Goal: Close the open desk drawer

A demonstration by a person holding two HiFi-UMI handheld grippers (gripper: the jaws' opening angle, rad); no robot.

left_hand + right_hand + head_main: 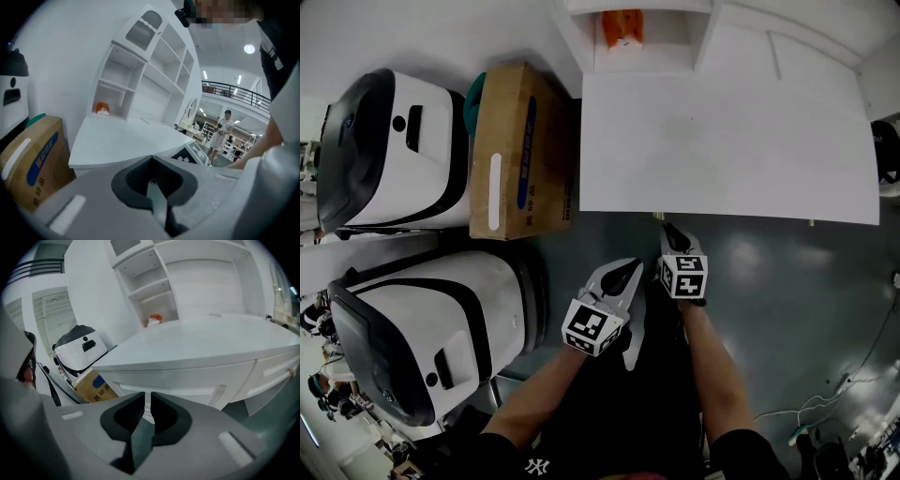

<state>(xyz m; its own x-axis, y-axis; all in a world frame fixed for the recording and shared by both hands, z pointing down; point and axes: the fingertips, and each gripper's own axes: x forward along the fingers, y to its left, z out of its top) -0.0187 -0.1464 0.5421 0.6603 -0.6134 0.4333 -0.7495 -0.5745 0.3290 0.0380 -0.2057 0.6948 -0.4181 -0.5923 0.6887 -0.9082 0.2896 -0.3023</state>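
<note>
Drawer (187,380): it sits under the near edge of the worktop (722,141), towards the left. Its front looks level, or very nearly level, with the next front (276,373) to the right. From the head view, no drawer box juts out past the worktop edge. Judgement: the drawer is closed or all but closed, though these views cannot rule out a small remaining gap.

Right gripper (147,397): the jaws stand a narrow slit apart with nothing between them. It is aimed at the drawer front and is near it; contact cannot be confirmed.

Left gripper (153,159): the jaws are together and it is empty. It is just left of the right gripper, on the near side of the worktop edge.

Risks from here:
- The drawer is taken as shut while slightly proud, because nobody checks the front against the next front.
- A further push lands off-centre, left of the handle (218,393), so the drawer skews and binds.
- A jaw tip catches on the handle, or under the worktop lip, and drags the drawer out again.
- A hard push jolts the desk.
</note>
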